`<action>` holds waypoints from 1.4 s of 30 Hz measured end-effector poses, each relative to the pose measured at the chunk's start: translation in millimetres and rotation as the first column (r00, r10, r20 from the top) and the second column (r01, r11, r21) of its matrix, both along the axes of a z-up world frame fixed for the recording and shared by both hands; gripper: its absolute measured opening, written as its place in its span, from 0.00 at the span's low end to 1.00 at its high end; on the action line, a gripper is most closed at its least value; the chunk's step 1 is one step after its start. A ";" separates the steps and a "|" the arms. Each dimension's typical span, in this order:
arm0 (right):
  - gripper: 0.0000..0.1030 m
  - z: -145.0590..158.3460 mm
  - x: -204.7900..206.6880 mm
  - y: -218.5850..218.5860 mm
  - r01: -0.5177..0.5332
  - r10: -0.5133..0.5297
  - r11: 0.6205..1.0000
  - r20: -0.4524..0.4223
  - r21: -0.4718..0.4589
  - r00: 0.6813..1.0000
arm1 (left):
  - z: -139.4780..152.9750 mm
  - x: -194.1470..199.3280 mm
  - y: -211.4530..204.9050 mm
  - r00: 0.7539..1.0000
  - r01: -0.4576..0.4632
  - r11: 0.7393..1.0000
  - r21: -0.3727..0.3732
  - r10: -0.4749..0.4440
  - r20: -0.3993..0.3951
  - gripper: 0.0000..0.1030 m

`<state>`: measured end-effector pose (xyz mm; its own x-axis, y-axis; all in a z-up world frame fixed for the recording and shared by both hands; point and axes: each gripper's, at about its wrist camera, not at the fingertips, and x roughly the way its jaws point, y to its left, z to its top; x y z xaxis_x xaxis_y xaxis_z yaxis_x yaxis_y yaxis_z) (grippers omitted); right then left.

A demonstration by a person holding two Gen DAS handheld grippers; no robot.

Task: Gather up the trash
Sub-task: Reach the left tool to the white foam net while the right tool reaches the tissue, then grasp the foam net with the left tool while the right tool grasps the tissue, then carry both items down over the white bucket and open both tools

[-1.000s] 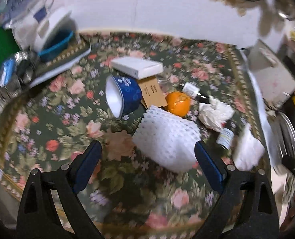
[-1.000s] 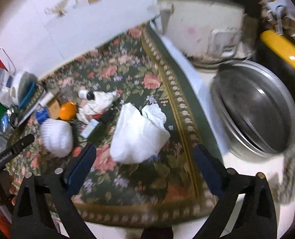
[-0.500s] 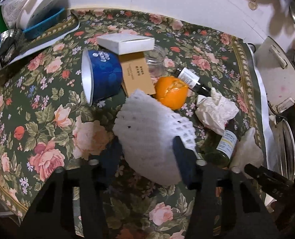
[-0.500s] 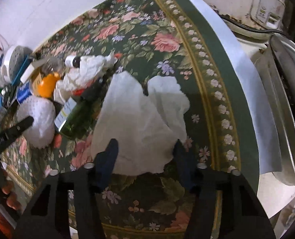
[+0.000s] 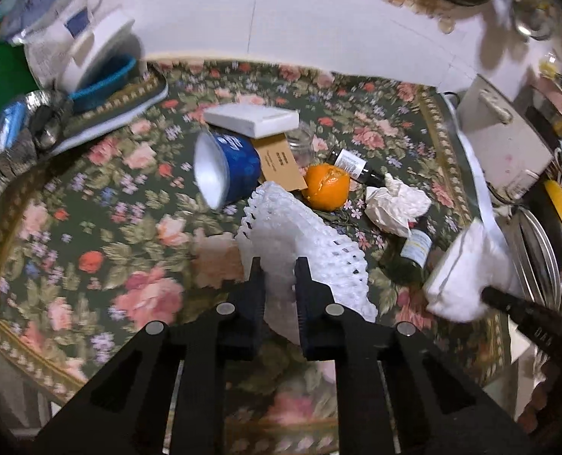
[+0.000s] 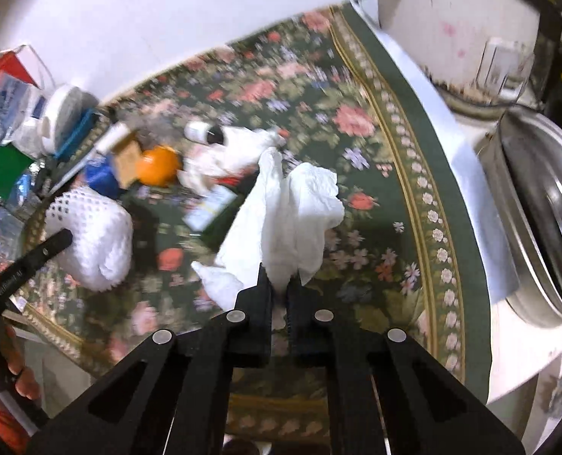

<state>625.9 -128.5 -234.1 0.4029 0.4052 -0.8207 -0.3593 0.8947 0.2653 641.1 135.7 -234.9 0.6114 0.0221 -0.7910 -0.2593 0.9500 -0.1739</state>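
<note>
Trash, left wrist view: the white foam fruit net is sitting pinched in the left claw, just in front of the orange on the floral counter.
Change, left wrist view: a second ago the left claw was standing wide on either side of the net; now the jaws are narrowed onto its near edge, and the net is folding up between them.
Meaning: the grasp is looking complete, so the net is probably ready to be carried off; no bin is showing.
Appearance: the net is showing as soft, open-celled mesh, creasing where it is squeezed and springing outward to the right.
Remaining items: a crumpled tissue, a green bottle, a blue cup on its side, a brown card and a white box are lying behind.

Trash, right wrist view: the white paper towel is hanging gripped in the right claw, over the green border of the counter cloth.
Change, right wrist view: the right claw, open around the towel a second ago, is now clamping its lower fold, bunching the sheet upward.
Appearance: the towel is looking thin and limp, with loose corners likely to trail.
Also visible: the foam net with the left tool's tip beside it, and a metal pot at the right.
</note>
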 end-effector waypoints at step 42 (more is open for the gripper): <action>0.06 -112.0 -251.7 72.3 -0.134 0.133 0.990 -0.027 -0.040 0.991 | -190.5 -269.6 -13.5 0.966 0.142 0.988 -0.061 -0.152 -0.210 0.13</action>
<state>374.2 -56.3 -346.1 0.3273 0.4190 -0.8469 -0.4698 0.8498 0.2389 371.5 122.2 -425.4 0.4221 -0.0940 -0.9017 -0.1529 0.9730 -0.1730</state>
